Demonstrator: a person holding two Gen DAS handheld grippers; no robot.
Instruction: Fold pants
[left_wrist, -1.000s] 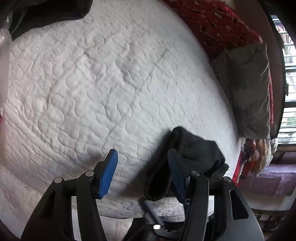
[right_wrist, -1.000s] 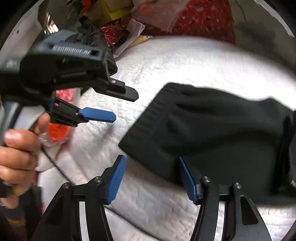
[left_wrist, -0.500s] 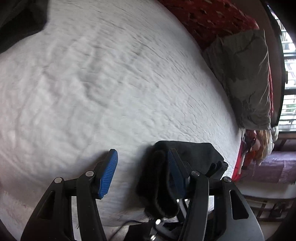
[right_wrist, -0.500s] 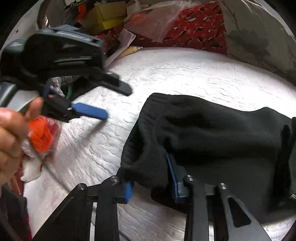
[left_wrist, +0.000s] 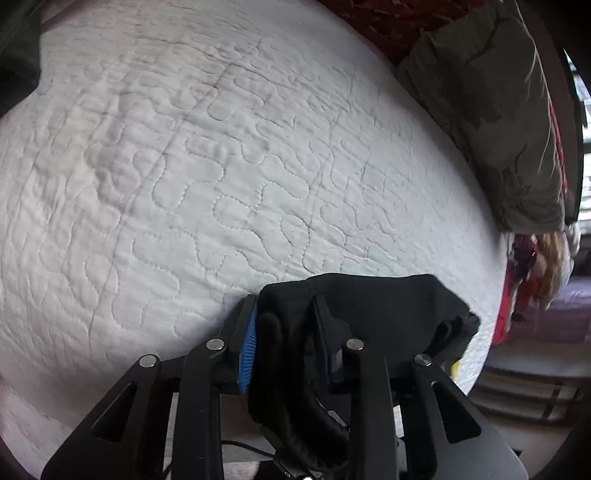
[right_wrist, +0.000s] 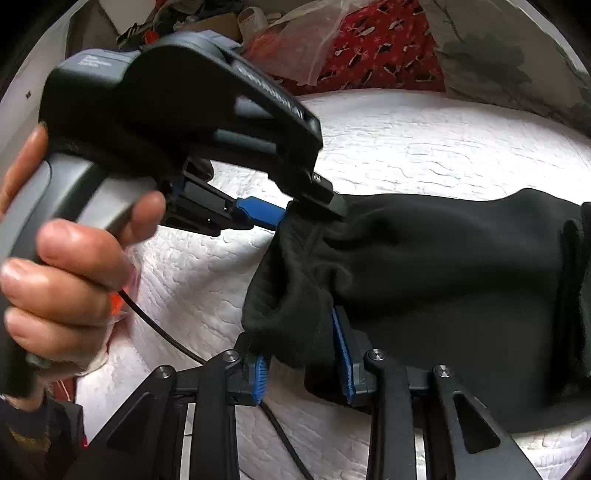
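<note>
1. Black pants (right_wrist: 443, 266) lie on the bed's white quilt (left_wrist: 221, 166), folded into a thick band; one end is bunched up and lifted off the quilt.
2. Left tool (left_wrist: 286, 339) is pinching the bunched pants (left_wrist: 369, 306) edge; blue pad (left_wrist: 248, 347) pressed to the cloth on one side, other finger buried in fabric.
3. Right tool (right_wrist: 304, 363) also clamps the pants, at the near corner of the same bunched end; cloth fills the gap betw. both blue pads (right_wrist: 341, 354).
4. In the right wrist view, left tool (right_wrist: 295, 212) grips the far corner of that pants edge, w/ the left hand (right_wrist: 70, 266) around its grey handle, well left of the pants.
5. A black cable (right_wrist: 166, 332) runs over the quilt, from near the hand toward the right tool, just left of the pants.
6. Grey-green pillow (left_wrist: 498, 122) sits beyond the pants at the quilt's far edge; red patterned cloth (right_wrist: 376, 48) beside it.
7. Clear plastic bag (right_wrist: 295, 48) & clutter lie past the quilt, beyond the pants.
</note>
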